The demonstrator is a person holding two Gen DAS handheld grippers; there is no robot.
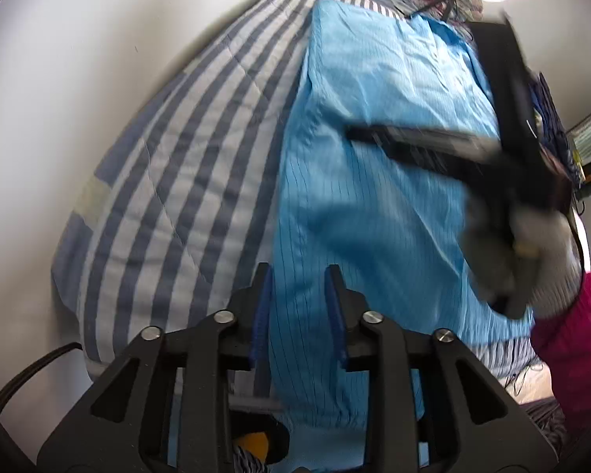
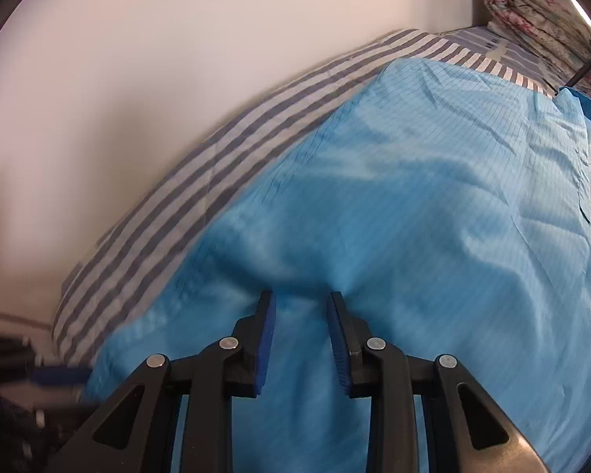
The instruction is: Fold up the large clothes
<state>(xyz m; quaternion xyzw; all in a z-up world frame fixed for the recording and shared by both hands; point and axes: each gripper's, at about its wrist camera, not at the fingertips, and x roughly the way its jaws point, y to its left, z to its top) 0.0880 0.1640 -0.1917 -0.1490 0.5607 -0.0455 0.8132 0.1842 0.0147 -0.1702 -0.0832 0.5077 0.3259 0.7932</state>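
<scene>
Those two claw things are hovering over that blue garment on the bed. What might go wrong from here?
Both the left gripper and right gripper look open over the blue garment, so a pinch may catch too little of the fabric, or the striped bedsheet underneath with it. The garment is already wrinkled, so folding now may set creases. The right gripper is blurred in the left view, so it may be moving fast.

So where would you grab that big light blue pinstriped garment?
Probably by its near hem: the light blue pinstriped garment lies flat on the striped quilt, and that edge faces the open right gripper, so come in low from the bed's near side.
</scene>
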